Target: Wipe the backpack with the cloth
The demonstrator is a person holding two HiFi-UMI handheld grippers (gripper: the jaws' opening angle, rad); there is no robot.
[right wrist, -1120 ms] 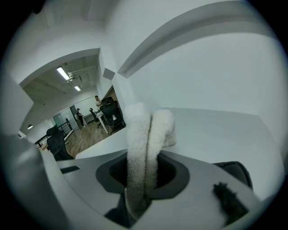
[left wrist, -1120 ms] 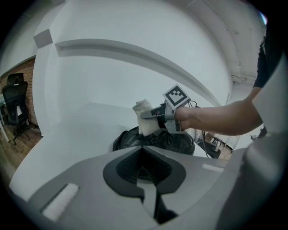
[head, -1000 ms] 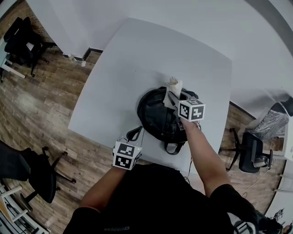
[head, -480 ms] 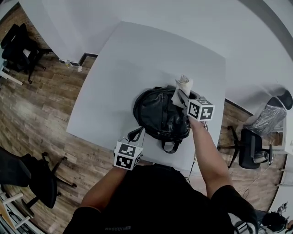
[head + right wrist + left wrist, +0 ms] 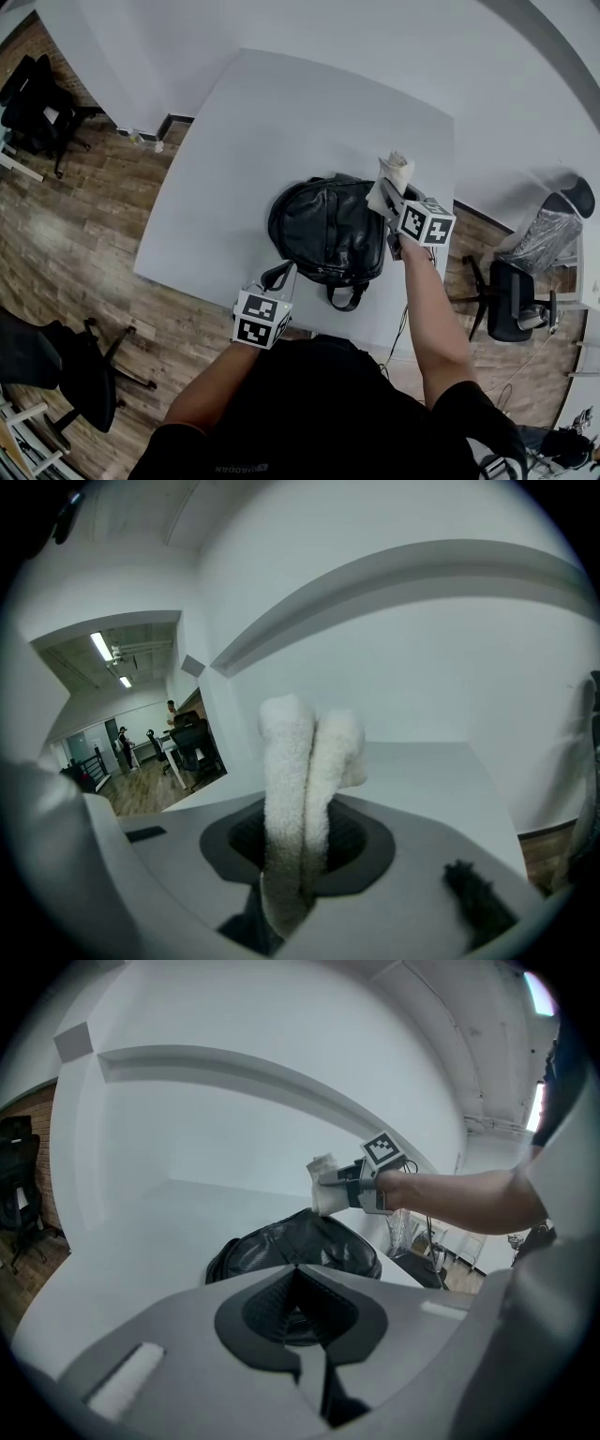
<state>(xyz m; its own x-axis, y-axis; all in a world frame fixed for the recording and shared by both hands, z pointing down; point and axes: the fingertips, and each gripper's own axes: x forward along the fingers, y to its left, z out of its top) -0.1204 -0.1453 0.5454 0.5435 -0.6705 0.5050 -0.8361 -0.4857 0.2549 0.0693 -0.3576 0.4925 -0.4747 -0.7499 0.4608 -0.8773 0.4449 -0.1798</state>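
Right gripper view: R claw pinches cloth by backpack; L claw closed, empty.

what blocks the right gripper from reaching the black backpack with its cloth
Likely nothing, so yes: the right gripper, shut on the white fluffy cloth, hangs just beside the black leather backpack.

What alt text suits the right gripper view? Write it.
The right gripper is shut on a folded white cloth that stands up past its jaws, over a white table before a white wall. Office chairs show far left.
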